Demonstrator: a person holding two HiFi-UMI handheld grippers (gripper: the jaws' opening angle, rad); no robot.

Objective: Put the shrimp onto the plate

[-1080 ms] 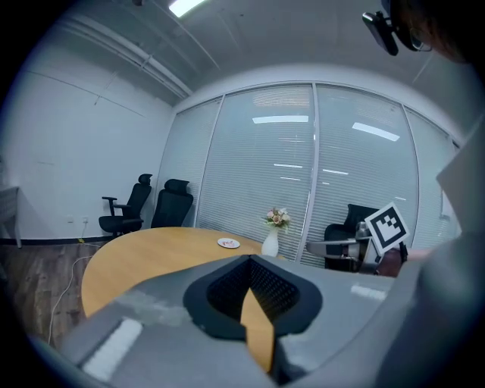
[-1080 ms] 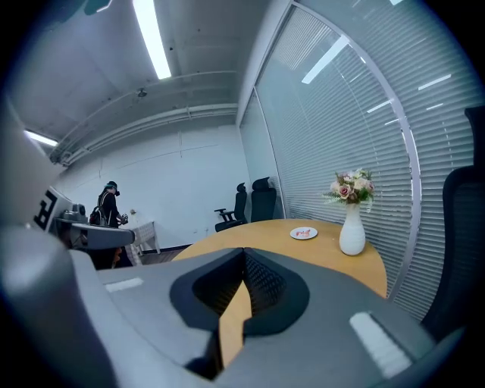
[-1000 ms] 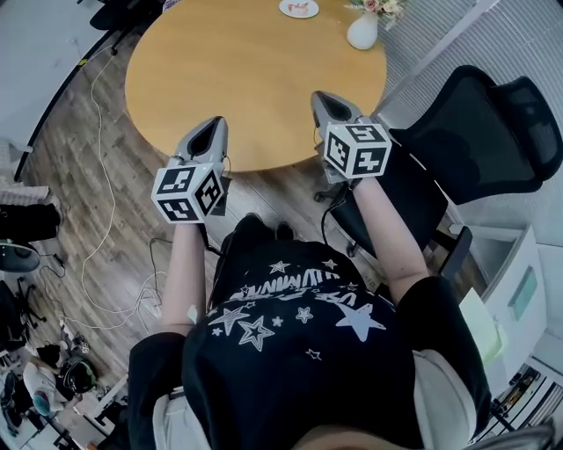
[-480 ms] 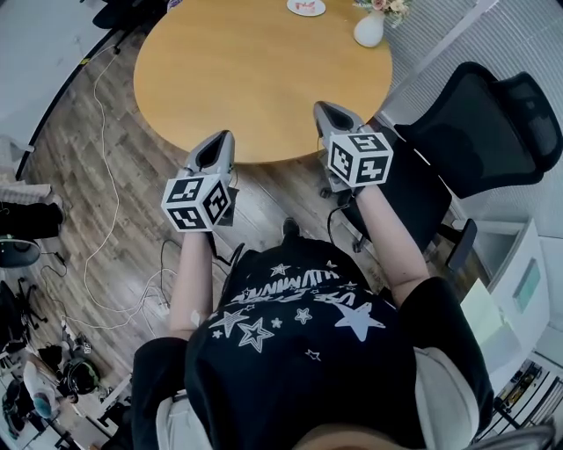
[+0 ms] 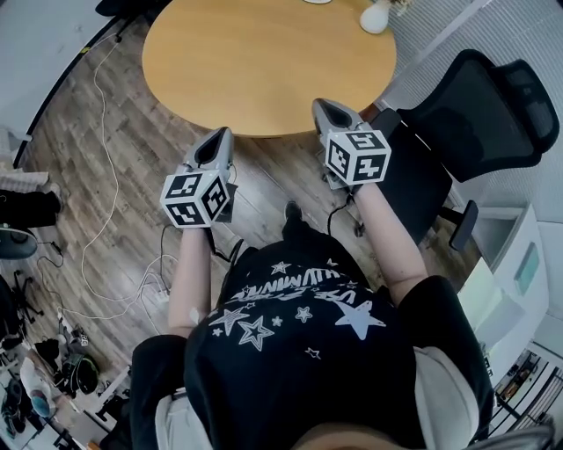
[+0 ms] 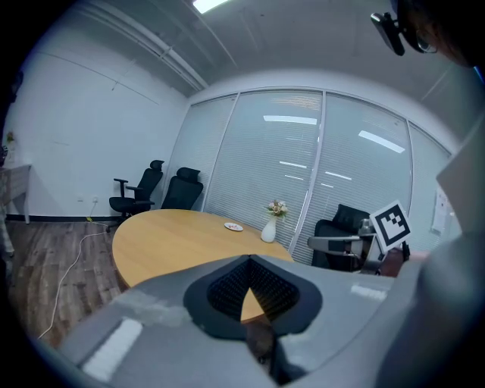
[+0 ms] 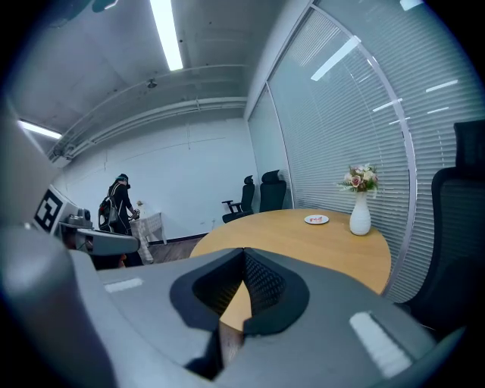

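Since a second ago the head view has slid back from the round wooden surface (image 5: 264,61). The surface now sits higher in that view, and the plate at its far side is all but cut off at the top edge. The white vase (image 5: 376,16) at the surface's far right rim is only just inside.

The left tool (image 5: 215,145), which earlier overlapped the surface's near edge, is now just off that edge over the wooden floor (image 5: 114,176). The right tool (image 5: 327,110) has kept its tip at the near edge, on the right. Both are level, aimed across the surface, and well apart from each other.

The left tool's own view shows its tips pressed together with nothing between them, only a small gap behind the tips through which the surface shows. The right tool's tips are pressed together in the same way and are just as empty.

From the right tool's view, the plate (image 7: 308,220) lies on the far part of the surface, just left of the vase. Small reddish bits (image 7: 317,219) lie on it, too small to tell whether they are the shrimp. A black office chair (image 5: 479,114) stands to the right of the surface.
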